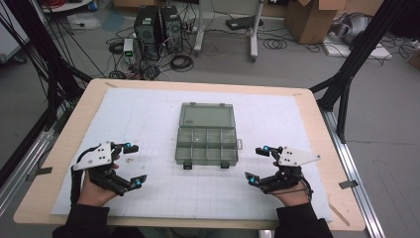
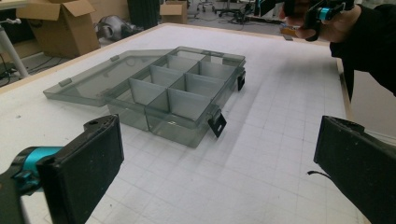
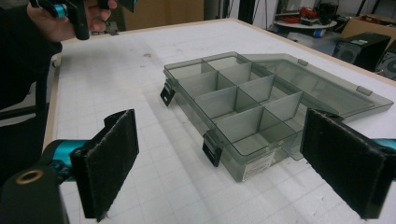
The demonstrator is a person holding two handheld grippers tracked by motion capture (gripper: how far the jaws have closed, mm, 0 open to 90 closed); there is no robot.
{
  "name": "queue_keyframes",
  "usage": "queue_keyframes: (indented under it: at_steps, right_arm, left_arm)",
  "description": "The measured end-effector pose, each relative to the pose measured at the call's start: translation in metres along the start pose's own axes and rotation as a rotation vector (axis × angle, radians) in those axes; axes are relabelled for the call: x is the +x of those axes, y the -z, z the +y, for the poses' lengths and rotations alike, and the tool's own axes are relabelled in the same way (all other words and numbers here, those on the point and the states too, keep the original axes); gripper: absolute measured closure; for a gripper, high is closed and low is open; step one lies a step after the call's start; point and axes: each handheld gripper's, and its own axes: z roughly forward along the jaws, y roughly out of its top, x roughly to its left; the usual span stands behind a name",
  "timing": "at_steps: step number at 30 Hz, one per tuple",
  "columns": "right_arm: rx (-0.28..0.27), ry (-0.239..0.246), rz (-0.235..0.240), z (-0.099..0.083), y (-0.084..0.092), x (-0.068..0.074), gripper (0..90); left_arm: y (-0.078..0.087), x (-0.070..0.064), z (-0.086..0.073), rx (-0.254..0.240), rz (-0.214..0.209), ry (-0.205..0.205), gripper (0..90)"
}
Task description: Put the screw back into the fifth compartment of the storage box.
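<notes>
the table point(image 1: 317, 124) carries a white gridded mat point(image 1: 148, 119), and at the mat's middle sits the box point(image 1: 207, 145), a smoky clear organizer with its lid point(image 1: 207, 115) thrown fully back and lying flat on the far side. its tray is split into eight compartments, and all of them look empty. two black latches point(image 1: 187, 165) hang loose off the near edge. the left gripper point(image 1: 132, 164) hovers near the mat's left side, well apart from the box, jaws spread wide with nothing between them; a tiny speck lies on the mat just right of it, too small to tell what it is. the right gripper point(image 1: 258, 164) mirrors it on the right, also near and well apart from the box, jaws wide and empty. judged from this, the box is already opened and no hand is on it; what is left looks like swinging the lid forward over the tray and pressing the latches home, and neither gripper has started a reach toward the lid yet.
</notes>
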Motion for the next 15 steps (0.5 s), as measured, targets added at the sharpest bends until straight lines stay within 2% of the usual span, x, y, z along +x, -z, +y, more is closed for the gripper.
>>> queue_keyframes:
  at_steps: [4, 15]
  right_arm:
    - [-0.001, -0.002, -0.004, 0.0001, -0.0010, 0.0004, 5.9]
    - [0.015, 0.008, 0.000, 0.0002, -0.0043, 0.0022, 5.9]
  left_arm:
    - [-0.0024, 0.0017, -0.0021, 0.007, -0.006, 0.001, 1.8]
    - [-0.0021, 0.0003, -0.0017, 0.010, -0.008, -0.001, 1.8]
